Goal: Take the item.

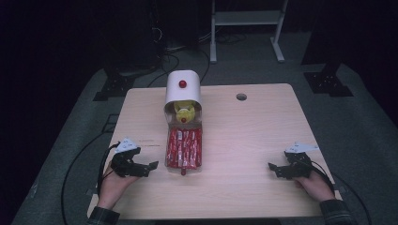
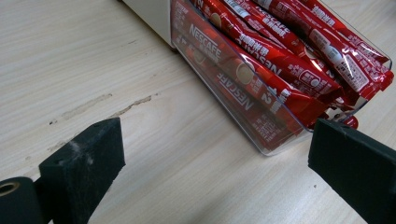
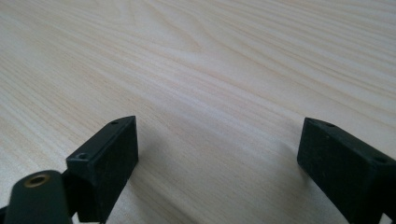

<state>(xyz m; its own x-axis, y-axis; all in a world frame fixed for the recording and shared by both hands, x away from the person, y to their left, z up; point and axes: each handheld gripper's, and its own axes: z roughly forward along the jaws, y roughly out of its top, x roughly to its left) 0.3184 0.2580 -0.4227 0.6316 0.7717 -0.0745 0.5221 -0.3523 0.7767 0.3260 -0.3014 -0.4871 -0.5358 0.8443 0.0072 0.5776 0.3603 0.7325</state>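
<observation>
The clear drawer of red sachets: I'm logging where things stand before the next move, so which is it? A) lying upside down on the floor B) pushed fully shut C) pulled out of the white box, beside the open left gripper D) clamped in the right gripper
C: the clear drawer sticks out of the white box, with the left gripper open just beside it.
</observation>
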